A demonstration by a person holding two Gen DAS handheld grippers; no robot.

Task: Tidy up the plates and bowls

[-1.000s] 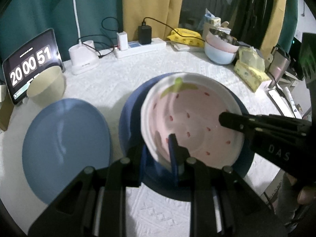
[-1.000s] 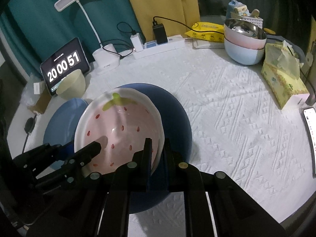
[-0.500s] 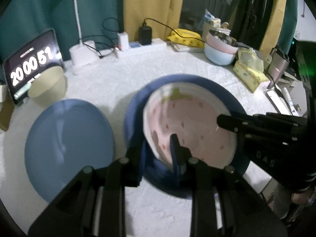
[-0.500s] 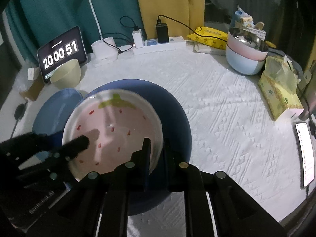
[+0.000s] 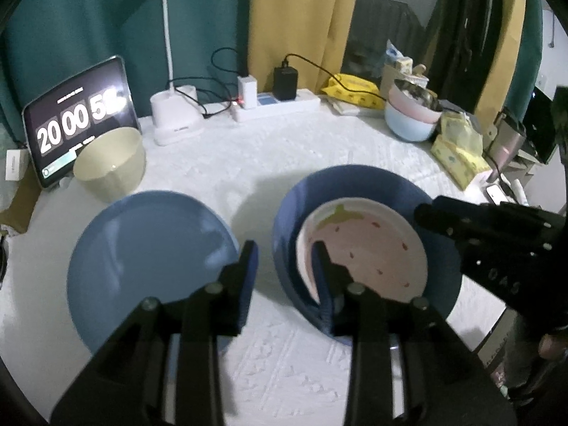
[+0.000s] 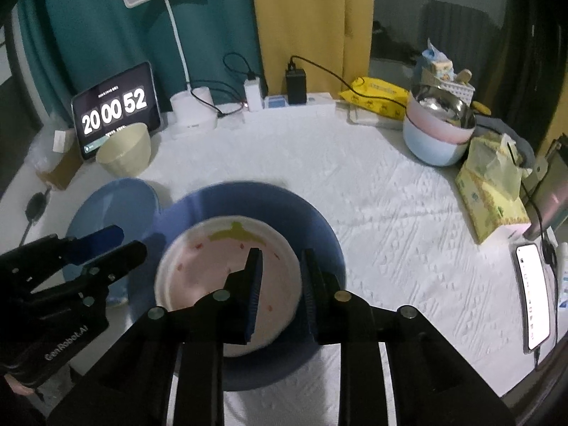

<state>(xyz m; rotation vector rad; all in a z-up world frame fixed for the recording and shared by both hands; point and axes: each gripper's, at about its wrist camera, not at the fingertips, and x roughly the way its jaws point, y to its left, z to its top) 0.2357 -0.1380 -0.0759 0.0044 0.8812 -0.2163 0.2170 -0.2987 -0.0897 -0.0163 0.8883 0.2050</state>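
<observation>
A pink strawberry-pattern plate (image 5: 369, 248) (image 6: 213, 269) lies inside a dark blue plate (image 5: 358, 184) (image 6: 255, 195) on the white tablecloth. A light blue plate (image 5: 149, 241) (image 6: 113, 206) lies to its left, with a cream bowl (image 5: 110, 163) (image 6: 124, 152) behind it. My left gripper (image 5: 284, 266) is open over the dark plate's left rim, holding nothing. My right gripper (image 6: 280, 277) is open over the strawberry plate's right rim, holding nothing. Stacked pink and blue bowls (image 5: 411, 117) (image 6: 436, 135) stand at the back right.
A tablet clock (image 6: 117, 110), a desk lamp (image 6: 191, 110) and a power strip (image 6: 294, 103) line the back edge. A yellow tissue pack (image 6: 493, 191) and a phone (image 6: 536, 294) lie at the right edge.
Both grippers have opened and let go of the strawberry plate, which now rests in the dark blue plate. Both have drawn back and up a little.
</observation>
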